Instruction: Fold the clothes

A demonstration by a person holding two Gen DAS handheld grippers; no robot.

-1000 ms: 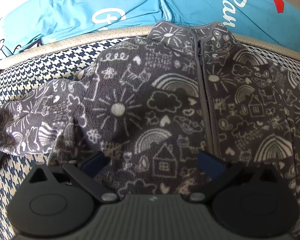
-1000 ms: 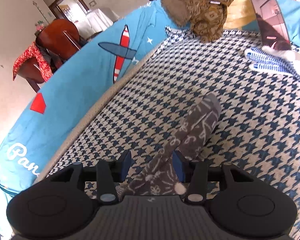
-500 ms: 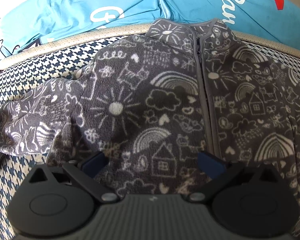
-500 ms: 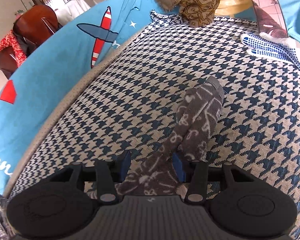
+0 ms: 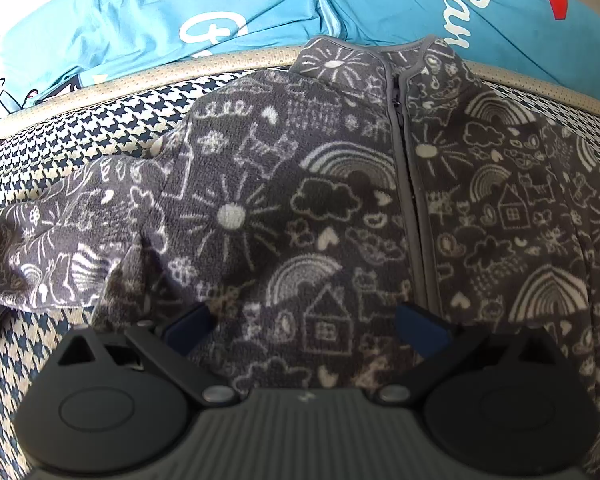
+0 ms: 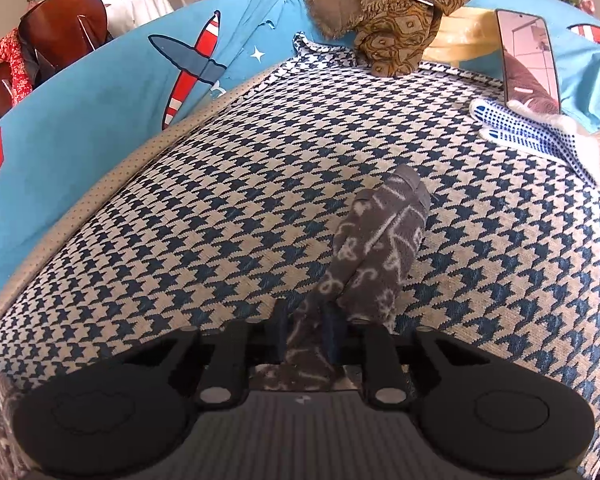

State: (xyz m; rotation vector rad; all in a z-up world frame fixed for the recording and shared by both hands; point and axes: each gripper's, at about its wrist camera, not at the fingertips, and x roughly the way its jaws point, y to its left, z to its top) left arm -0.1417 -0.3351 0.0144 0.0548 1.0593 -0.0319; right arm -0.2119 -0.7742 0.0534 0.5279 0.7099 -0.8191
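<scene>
We see a houndstooth-covered surface point(image 6: 228, 216) carrying the grey doodle-print jacket point(image 5: 340, 208), its sleeve point(image 6: 384, 248) stretched toward one o'clock; dotted gloves point(image 6: 516, 130) at two o'clock, brown patterned cloth point(image 6: 396, 12) at twelve.

Jacket point(image 5: 340, 208) right side cut off by frame edge, sleeve point(image 6: 376, 248) base hidden between hand-held gripper pads

Black gripper bodies point(image 5: 304, 412), blue fingers point(image 5: 420, 328)
</scene>
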